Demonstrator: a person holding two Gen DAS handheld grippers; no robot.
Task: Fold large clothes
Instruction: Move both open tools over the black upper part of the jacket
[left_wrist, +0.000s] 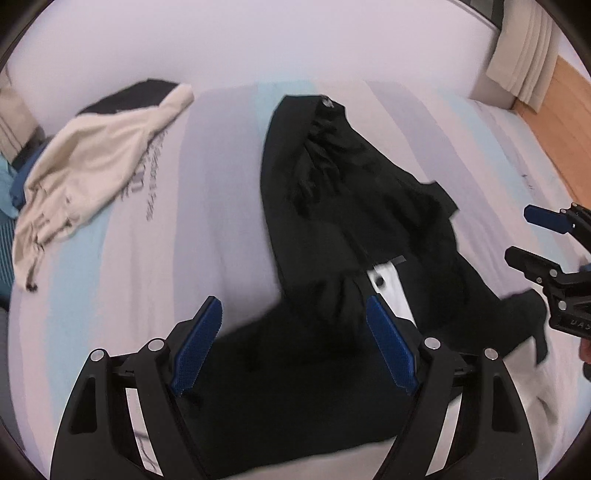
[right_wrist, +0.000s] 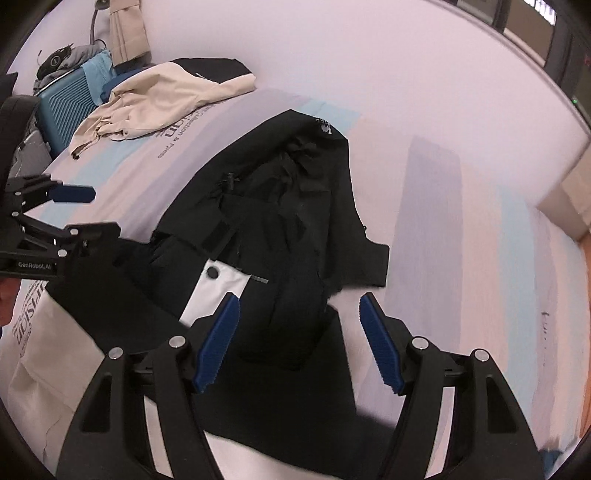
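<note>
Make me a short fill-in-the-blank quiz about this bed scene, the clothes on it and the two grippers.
1. The garment lying in the middle of the striped bed sheet is mostly ___ in colour.
2. The other garment, farther away near the suitcase, is ___ in colour.
3. The pads of the left gripper are ___ in colour.
4. The right gripper has its jaws ___.

Missing words: black; beige; blue; open

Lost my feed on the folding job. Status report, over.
Left gripper and right gripper: jaws open, holding nothing. Black jacket crumpled on the bed. Beige garment lies apart, not in the way.
</note>
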